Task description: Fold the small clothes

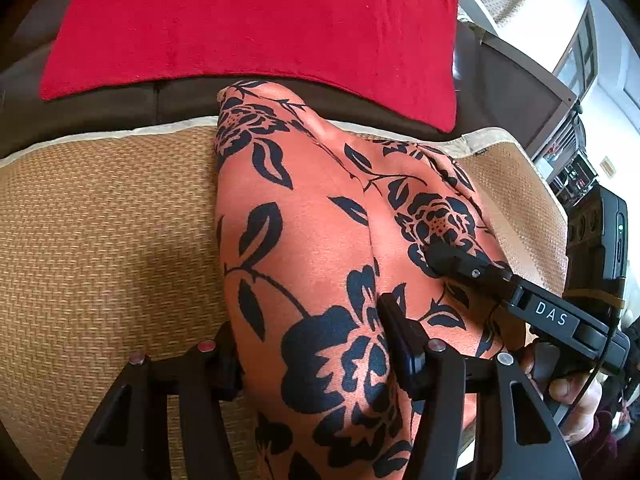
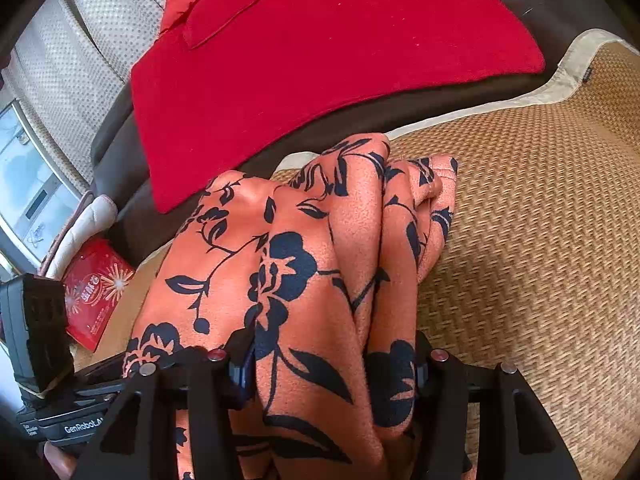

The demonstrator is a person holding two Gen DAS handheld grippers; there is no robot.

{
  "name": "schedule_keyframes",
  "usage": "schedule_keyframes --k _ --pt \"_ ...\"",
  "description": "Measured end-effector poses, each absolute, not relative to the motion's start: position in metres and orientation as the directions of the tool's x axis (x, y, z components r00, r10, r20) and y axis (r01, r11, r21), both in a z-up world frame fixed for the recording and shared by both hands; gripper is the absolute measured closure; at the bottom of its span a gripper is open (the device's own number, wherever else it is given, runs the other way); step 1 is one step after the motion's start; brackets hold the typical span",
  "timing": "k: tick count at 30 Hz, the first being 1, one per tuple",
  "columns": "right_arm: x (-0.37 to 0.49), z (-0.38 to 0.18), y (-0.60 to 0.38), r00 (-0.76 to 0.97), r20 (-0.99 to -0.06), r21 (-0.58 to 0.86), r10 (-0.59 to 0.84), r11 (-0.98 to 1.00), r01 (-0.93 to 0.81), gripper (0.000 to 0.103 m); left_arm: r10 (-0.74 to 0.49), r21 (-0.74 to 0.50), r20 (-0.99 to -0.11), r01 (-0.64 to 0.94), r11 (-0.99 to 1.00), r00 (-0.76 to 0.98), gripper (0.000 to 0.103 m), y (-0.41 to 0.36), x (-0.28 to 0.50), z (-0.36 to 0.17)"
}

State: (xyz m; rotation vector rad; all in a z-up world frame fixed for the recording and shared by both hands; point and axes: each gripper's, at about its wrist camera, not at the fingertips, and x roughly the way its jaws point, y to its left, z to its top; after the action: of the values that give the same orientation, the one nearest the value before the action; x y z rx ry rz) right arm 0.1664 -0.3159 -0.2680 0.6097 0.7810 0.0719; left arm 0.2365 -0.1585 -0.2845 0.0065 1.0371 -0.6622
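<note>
An orange garment with a black flower print (image 1: 320, 216) lies bunched in thick folds on a woven straw mat (image 1: 100, 220). My left gripper (image 1: 308, 344) has a wad of this cloth filling the gap between its jaws, and both pads press on it. One finger (image 1: 452, 260) of the right gripper rests on the garment's right side. In the right wrist view the same garment (image 2: 320, 264) rises in ridges out of my right gripper (image 2: 332, 360), which is shut on a thick fold. The left gripper's body (image 2: 80, 420) shows at the lower left.
A red cloth (image 2: 320, 60) is spread on the dark brown seat beyond the mat (image 2: 540, 240). A red box (image 2: 94, 292) and a cream dotted cushion (image 2: 80, 52) sit at the left. A person's hand (image 1: 576, 392) holds the right gripper.
</note>
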Motion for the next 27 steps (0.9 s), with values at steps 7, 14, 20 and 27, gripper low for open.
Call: schedule_keyframes --k 7,14,20,27 --pt "0.163 -0.263 -0.314 0.724 -0.624 0.539 0.294 0.833 0.126 0.046 -0.481 -0.275 -0.798 0.491 0.826 0.362 0.044 -0.14 0.235 -0.278" --pt "0.164 -0.257 -0.304 0.731 -0.603 0.542 0.32 0.836 0.081 0.046 -0.458 -0.262 -0.803 0.463 0.847 0.382 0.044 -0.108 0.232 -0.273" --pt "0.174 -0.273 -0.294 0.666 -0.658 0.544 0.352 0.834 0.097 0.046 -0.454 -0.346 -0.849 0.365 0.864 0.269 0.024 -0.086 0.244 -0.3" --pt "0.17 -0.278 -0.302 0.659 -0.656 0.575 0.369 0.809 0.119 0.033 -0.501 -0.41 -0.826 0.334 0.849 0.26 0.024 -0.077 0.249 -0.303"
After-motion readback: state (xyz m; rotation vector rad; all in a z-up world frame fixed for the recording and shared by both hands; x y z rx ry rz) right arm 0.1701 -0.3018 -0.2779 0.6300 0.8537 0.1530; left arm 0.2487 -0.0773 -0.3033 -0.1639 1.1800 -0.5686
